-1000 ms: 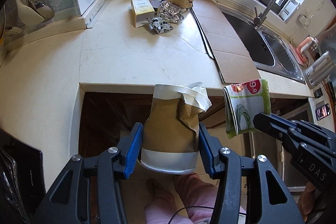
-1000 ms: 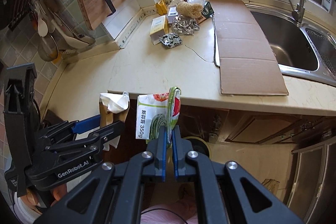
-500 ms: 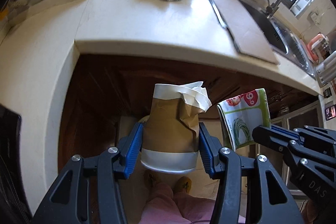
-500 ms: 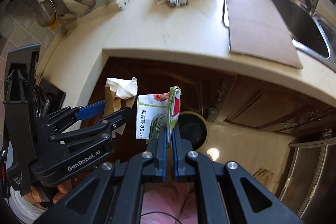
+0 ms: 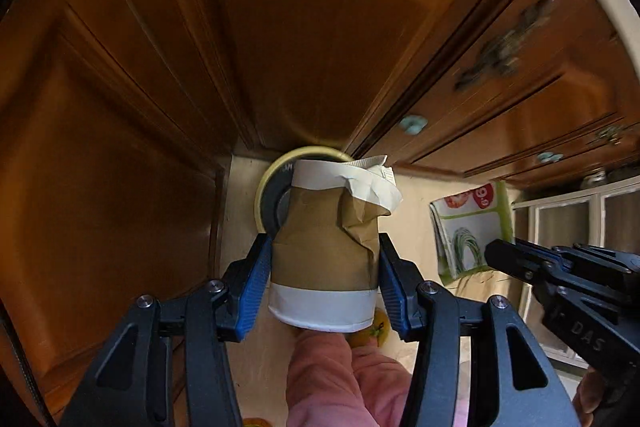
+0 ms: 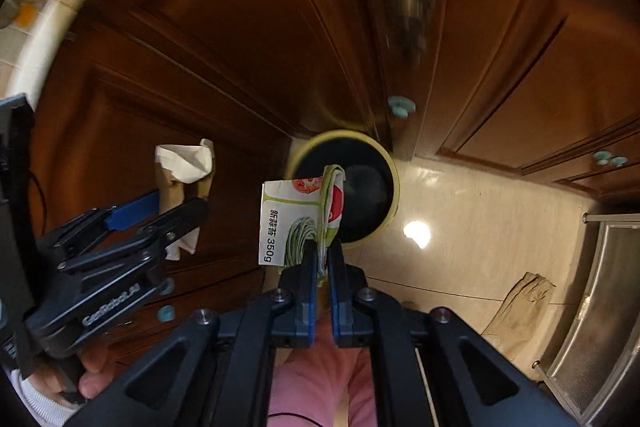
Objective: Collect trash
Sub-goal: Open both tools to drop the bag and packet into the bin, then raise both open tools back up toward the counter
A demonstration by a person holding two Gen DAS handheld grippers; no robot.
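Note:
My left gripper is shut on a crumpled brown and white paper cup, its blue pads pressing both sides. Below the cup stands a round bin with a yellow-green rim, mostly hidden behind it. My right gripper is shut on a folded white and green food wrapper, which hangs over the same bin with its dark inside showing. The wrapper and right gripper appear at the right of the left wrist view; the cup and left gripper at the left of the right wrist view.
Brown wooden cabinet doors with small teal knobs rise close behind the bin. The beige tiled floor lies to the right, with a crumpled brown cloth and a steel cabinet. Pink-clad legs stand below the grippers.
Both grippers have dropped from counter height down in front of the cabinet doors, each keeping its item. The countertop has left the view and the bin on the floor now sits close beneath them.

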